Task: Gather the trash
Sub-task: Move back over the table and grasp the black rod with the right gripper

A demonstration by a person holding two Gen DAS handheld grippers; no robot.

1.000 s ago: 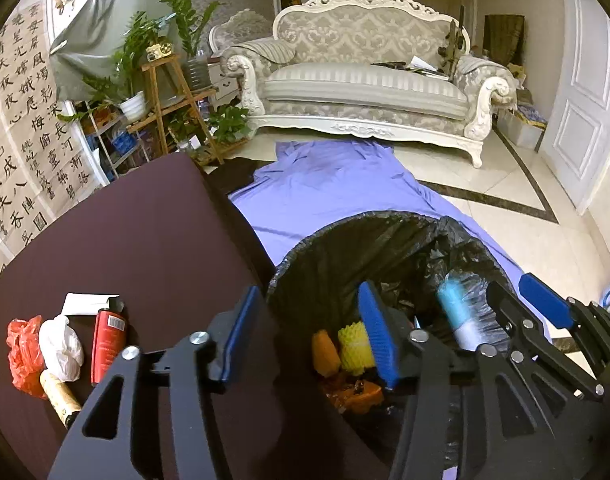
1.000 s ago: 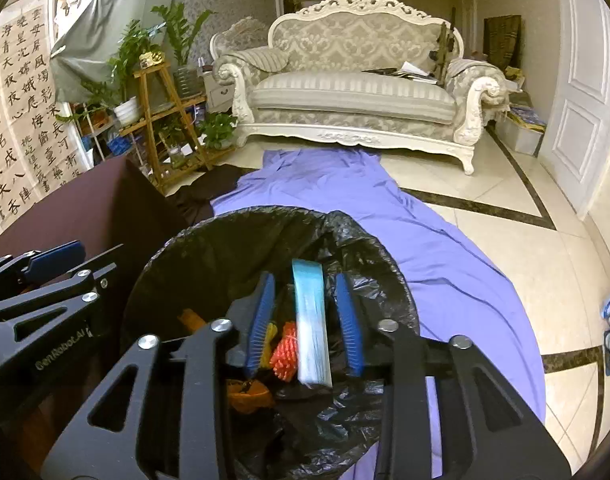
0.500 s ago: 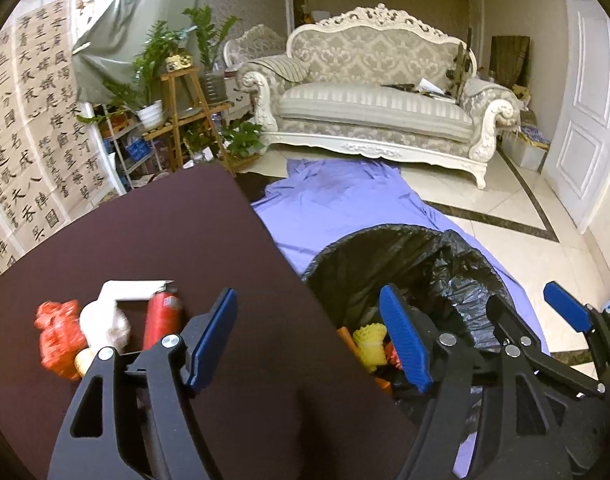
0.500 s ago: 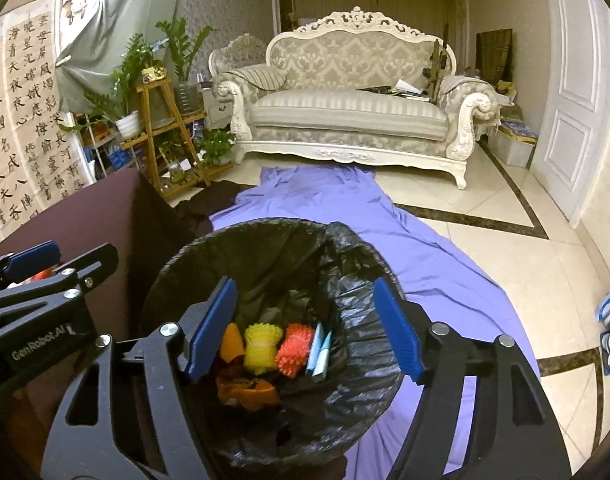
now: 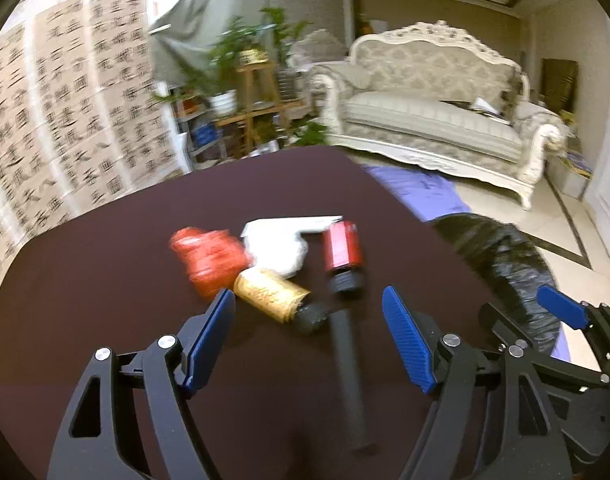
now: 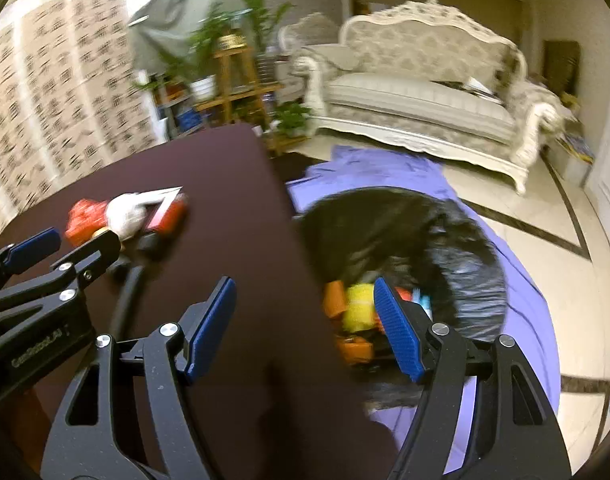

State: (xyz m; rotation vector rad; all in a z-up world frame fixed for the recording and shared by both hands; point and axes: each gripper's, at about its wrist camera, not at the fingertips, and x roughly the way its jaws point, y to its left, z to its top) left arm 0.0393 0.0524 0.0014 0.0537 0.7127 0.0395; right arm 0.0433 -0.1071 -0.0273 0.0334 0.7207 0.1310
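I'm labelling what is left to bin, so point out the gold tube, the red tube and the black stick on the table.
gold tube (image 5: 271, 294), left wrist view: middle of its gold body.
red tube (image 5: 341, 249), left wrist view: middle of its red body.
black stick (image 5: 349, 376), left wrist view: midway along its shaft.

Table top (image 5: 105, 264) looks matte and dark. Bin liner (image 6: 465, 256) is glossy crinkled black plastic, floor (image 6: 525, 208) polished tile.

Dk maroon table (image 5: 105, 264), red tube (image 5: 341, 246), gold bottle (image 5: 271, 290), blk bag (image 6: 457, 248).
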